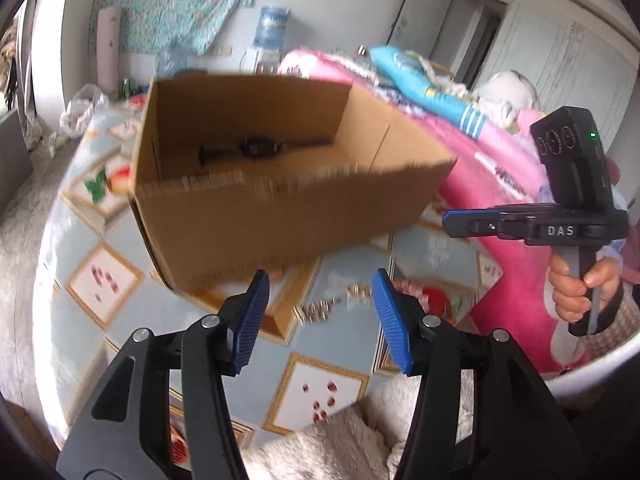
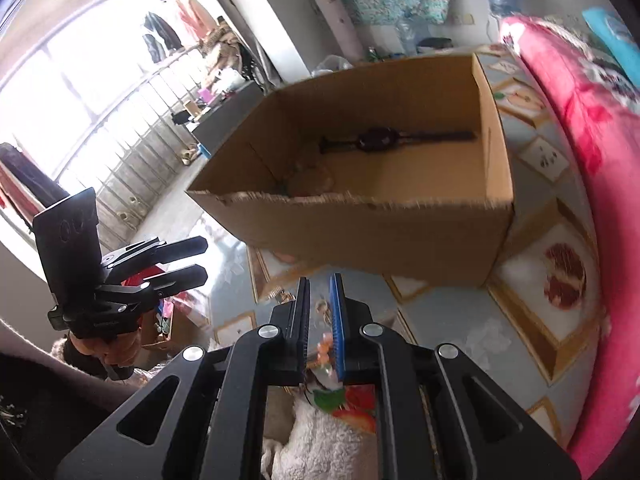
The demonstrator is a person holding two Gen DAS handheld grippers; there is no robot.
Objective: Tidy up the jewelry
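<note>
We saw an open cardboard box (image 1: pixel 256 184) with rough torn corrugated rims standing on the bed (image 1: pixel 100 312); inside on its floor lay a black wristwatch (image 1: pixel 258 147), strap stretched flat, and in the right wrist view something pale and blurred sat in the near corner, we could not tell what. The bed's cover was a light blue quilt printed with framed fruit squares; a small metallic chain (image 1: pixel 320 308) lay on it just in front of the box, blurred. The left hand-held gripper (image 1: pixel 320 320) had its blue ribbed pads apart, nothing between them. The right hand-held gripper (image 2: pixel 320 320) was nearly together, clamped on a beaded piece (image 2: pixel 323 354) with orange bits. A pink blanket (image 1: pixel 500 200) was bunched beside the box, white fluffy fabric (image 1: pixel 340 440) lay near us; a water dispenser (image 1: pixel 272 32) stood behind.
</note>
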